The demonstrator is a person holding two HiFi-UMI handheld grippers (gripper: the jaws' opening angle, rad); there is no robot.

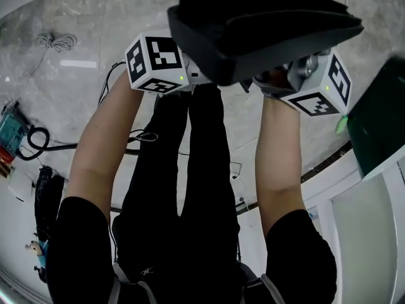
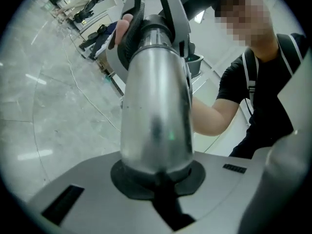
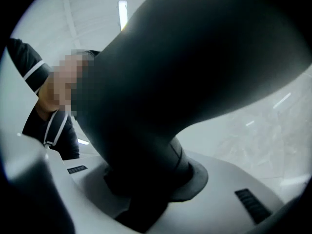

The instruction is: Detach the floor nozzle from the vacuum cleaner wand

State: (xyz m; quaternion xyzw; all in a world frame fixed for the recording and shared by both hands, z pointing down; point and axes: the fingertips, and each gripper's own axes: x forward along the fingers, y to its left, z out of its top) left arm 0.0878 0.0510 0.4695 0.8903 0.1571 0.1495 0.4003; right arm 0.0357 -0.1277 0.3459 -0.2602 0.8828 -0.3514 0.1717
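In the head view both grippers are raised in front of me under the black floor nozzle [image 1: 266,24], which hides their fingertips. My left gripper [image 1: 193,76] is below the nozzle's left side and my right gripper [image 1: 288,81] below its right. In the left gripper view the left gripper [image 2: 158,177] is shut on the silver wand tube [image 2: 156,106], which runs away from the camera to a black collar [image 2: 153,21]. The right gripper view shows the right gripper [image 3: 146,189] shut on the nozzle's black neck [image 3: 161,145], with the broad nozzle body [image 3: 204,57] filling the frame above it.
Grey marble floor lies below. Cables [image 1: 38,138] and a coiled cord [image 1: 57,41] lie at the left. A dark green panel [image 1: 380,119] and white cabinet units [image 1: 361,220] stand at the right. The person's black-clothed body [image 2: 263,91] is close behind the wand.
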